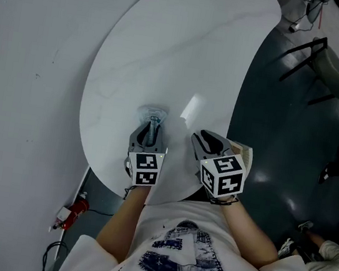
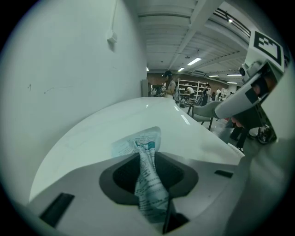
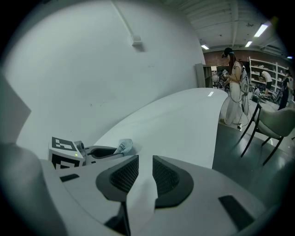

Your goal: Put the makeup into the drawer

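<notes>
Head view: a crumpled clear makeup sachet [image 1: 154, 113] is being clenched by the left gripper [image 1: 152, 123] at the round white table [image 1: 182, 51]'s 6 o'clock. Left gripper view: its print is being revealed. Right gripper view: a flat white slip [image 3: 139, 203] is being clamped by the right gripper [image 3: 145, 162].

I see a glossy white oval counter [image 1: 170, 43] beside the wall [image 1: 31, 48]; whether the sachet [image 1: 154, 113] touches it I cannot tell.
</notes>
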{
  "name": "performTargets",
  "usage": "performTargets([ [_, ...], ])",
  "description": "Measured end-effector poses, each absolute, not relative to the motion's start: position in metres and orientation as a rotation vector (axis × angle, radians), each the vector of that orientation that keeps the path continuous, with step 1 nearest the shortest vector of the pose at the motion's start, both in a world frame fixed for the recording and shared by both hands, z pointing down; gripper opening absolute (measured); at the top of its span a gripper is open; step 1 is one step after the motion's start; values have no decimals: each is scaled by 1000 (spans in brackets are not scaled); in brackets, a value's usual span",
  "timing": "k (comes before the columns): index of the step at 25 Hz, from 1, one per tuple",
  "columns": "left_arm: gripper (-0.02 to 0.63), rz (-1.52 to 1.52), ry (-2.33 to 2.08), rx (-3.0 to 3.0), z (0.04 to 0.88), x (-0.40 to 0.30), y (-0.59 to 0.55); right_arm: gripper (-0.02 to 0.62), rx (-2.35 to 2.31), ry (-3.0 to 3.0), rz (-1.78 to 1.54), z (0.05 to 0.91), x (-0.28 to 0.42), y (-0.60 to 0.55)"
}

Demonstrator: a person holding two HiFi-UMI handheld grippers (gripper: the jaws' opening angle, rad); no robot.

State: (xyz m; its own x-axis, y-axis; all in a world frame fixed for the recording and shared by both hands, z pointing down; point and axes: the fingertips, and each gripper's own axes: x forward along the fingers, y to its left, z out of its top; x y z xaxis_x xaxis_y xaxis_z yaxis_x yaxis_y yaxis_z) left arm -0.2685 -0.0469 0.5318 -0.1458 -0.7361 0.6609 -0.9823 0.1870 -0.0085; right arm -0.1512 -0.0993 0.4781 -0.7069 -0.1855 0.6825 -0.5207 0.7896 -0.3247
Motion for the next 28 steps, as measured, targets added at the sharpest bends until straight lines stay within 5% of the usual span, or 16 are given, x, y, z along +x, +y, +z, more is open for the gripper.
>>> performTargets([
  [28, 137, 713, -1871, 2124, 413, -254, 79, 109, 995, -2427, 690, 384, -122, 60],
])
